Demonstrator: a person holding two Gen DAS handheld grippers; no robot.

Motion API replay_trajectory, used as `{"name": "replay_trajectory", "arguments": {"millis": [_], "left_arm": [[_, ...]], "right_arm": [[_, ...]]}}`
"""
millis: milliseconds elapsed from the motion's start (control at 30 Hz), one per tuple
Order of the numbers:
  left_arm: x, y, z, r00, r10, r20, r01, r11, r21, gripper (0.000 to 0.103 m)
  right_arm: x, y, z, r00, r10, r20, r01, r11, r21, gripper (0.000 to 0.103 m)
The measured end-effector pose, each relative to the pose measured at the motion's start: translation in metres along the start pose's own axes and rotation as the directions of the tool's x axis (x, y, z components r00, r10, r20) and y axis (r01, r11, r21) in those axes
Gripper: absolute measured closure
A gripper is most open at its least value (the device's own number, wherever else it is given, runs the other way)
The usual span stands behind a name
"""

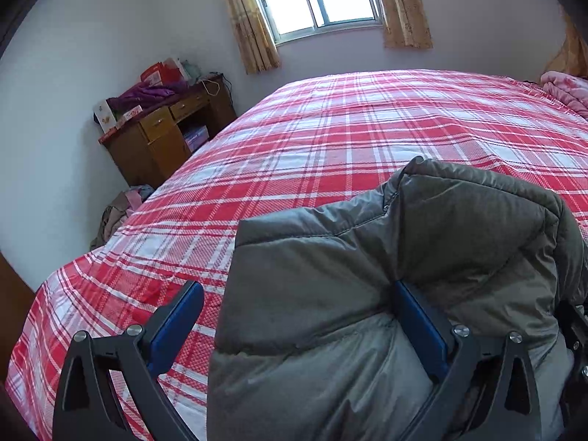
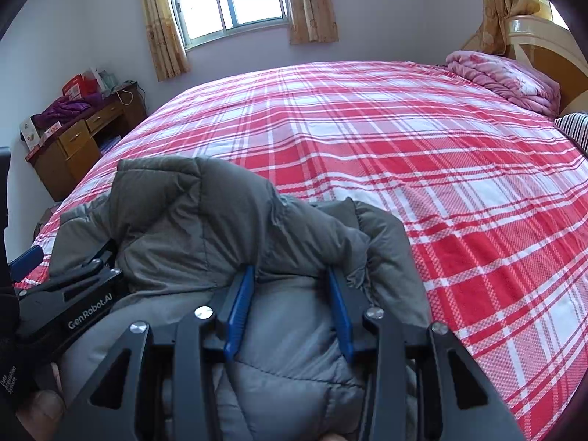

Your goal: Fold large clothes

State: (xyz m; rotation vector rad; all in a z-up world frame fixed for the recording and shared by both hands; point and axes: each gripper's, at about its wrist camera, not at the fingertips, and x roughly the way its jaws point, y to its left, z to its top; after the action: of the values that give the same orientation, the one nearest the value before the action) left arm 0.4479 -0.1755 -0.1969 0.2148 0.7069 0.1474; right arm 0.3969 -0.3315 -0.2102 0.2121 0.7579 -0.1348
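Note:
A grey padded jacket (image 1: pixel 367 294) lies bunched at the near edge of the bed, on the red and white plaid sheet (image 1: pixel 330 128). My left gripper (image 1: pixel 299 301) stands wide over the jacket's left edge. Its right pad (image 1: pixel 419 319) is pushed into the padding, and its left pad (image 1: pixel 180 316) hangs over bare sheet, clear of the cloth. In the right wrist view the jacket (image 2: pixel 205 220) fills the near middle. My right gripper (image 2: pixel 290 279) is shut on a thick fold of it, both blue pads pressing into the padding. A hand shows at the lower left of that view.
A wooden desk (image 1: pixel 165 136) piled with clothes and boxes stands against the left wall. Clothes lie heaped on the floor (image 1: pixel 117 213) beside the bed. A folded pink blanket (image 2: pixel 503 77) and a striped pillow (image 2: pixel 573 125) lie by the headboard (image 2: pixel 547 44) at the right.

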Motion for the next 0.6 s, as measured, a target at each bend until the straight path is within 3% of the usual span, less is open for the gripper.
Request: {"name": "replay_trajectory", "arguments": {"millis": [600], "left_arm": [[0.014,0.000,-0.002,0.997,-0.039,-0.070,0.039,0.999,-0.007,0.001]], "right_arm": [[0.010,0.002,-0.002,0.999,-0.019,-0.038,0.019,1.000,-0.006,0.060]]}}
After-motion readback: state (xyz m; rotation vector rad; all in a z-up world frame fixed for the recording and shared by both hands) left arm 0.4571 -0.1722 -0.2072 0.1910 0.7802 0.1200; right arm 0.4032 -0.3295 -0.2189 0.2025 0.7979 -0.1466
